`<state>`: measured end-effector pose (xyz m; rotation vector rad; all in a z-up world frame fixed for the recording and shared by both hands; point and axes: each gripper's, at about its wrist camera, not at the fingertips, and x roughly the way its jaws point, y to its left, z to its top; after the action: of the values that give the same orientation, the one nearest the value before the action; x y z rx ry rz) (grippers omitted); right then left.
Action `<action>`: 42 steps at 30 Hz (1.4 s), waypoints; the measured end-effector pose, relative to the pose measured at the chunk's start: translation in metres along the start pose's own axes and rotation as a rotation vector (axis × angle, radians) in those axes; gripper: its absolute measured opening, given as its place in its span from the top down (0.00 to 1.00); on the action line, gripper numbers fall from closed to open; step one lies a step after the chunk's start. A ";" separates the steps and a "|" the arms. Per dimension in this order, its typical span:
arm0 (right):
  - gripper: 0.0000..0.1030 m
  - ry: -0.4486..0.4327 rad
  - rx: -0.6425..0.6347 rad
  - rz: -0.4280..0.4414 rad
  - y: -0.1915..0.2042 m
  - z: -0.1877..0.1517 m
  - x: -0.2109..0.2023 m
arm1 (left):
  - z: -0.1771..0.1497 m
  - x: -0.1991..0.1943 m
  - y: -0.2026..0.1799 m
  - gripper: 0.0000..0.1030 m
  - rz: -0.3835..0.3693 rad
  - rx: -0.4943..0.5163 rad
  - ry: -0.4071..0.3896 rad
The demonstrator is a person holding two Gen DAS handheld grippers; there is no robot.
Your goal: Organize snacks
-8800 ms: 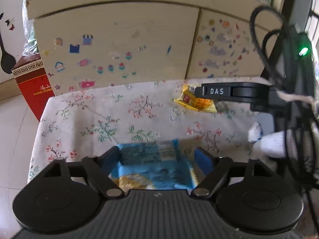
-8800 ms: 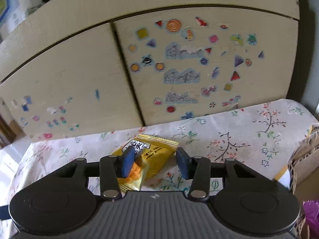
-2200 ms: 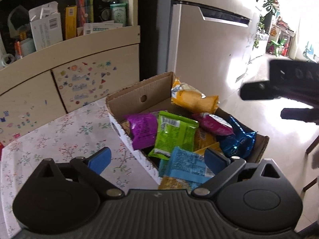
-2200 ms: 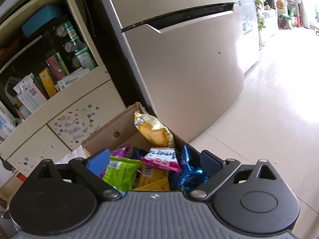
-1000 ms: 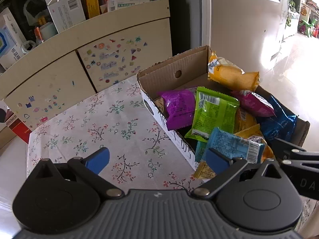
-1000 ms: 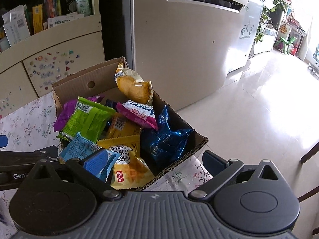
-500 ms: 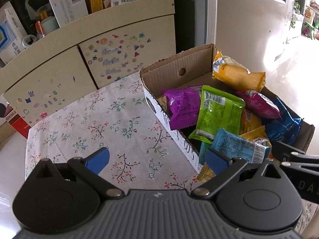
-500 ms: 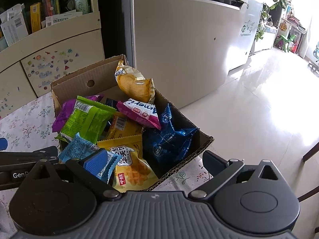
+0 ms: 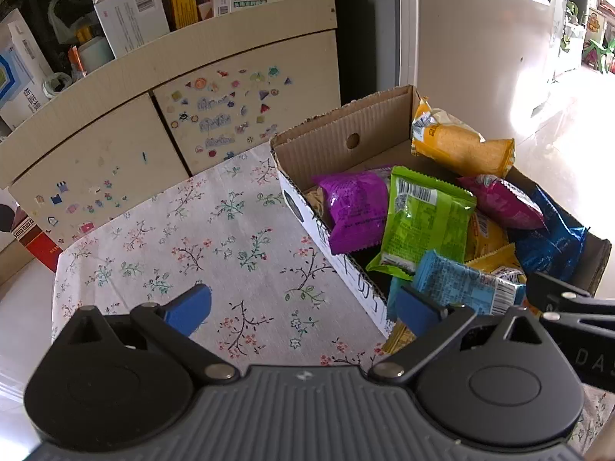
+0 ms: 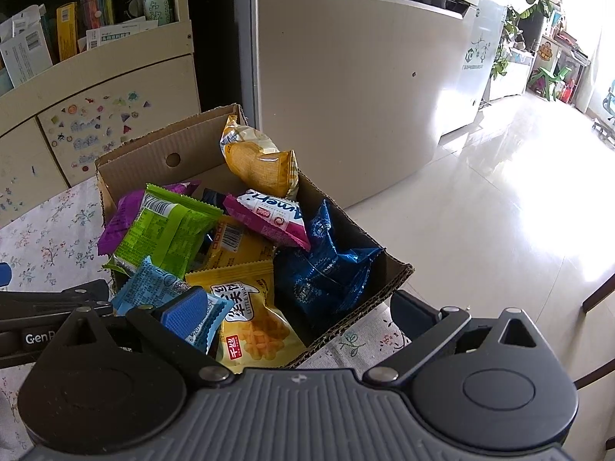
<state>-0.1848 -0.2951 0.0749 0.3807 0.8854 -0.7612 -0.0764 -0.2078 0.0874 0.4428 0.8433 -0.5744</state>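
Note:
A cardboard box [image 9: 338, 134] [image 10: 153, 150] stands at the right end of the floral-clothed table [image 9: 200, 230]. It holds several snack packs: purple [image 9: 353, 207], green [image 9: 423, 215] [image 10: 169, 226], orange-yellow [image 9: 457, 146] [image 10: 257, 161], pink [image 10: 273, 219], dark blue [image 10: 323, 272], light blue [image 9: 457, 288] [image 10: 153, 288] and a yellow waffle pack [image 10: 250, 319]. My left gripper [image 9: 303, 309] is open and empty above the table by the box's near corner. My right gripper [image 10: 296, 315] is open and empty above the box's near right corner.
A stickered cabinet [image 9: 215, 115] with cluttered shelves stands behind the table. A refrigerator [image 10: 357, 77] stands right of the box. A red carton [image 9: 34, 238] sits on the floor at left. Tiled floor [image 10: 499, 199] lies right of the table.
Both grippers have drawn back slightly from the box and stayed open. The snacks in the box have not moved.

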 end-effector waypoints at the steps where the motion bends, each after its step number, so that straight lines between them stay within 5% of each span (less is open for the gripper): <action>1: 0.00 0.000 0.000 -0.001 0.000 0.000 0.000 | 0.000 0.000 0.000 0.02 0.001 0.001 -0.001; 26: 0.00 -0.046 -0.065 0.024 0.027 -0.002 -0.032 | -0.012 -0.035 0.031 0.02 0.037 0.002 -0.048; 42: 0.00 -0.056 -0.200 0.107 0.086 -0.022 -0.052 | -0.055 -0.050 0.093 0.01 0.100 -0.095 0.018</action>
<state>-0.1550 -0.2009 0.1030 0.2269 0.8729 -0.5760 -0.0746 -0.0904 0.1073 0.4018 0.8574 -0.4372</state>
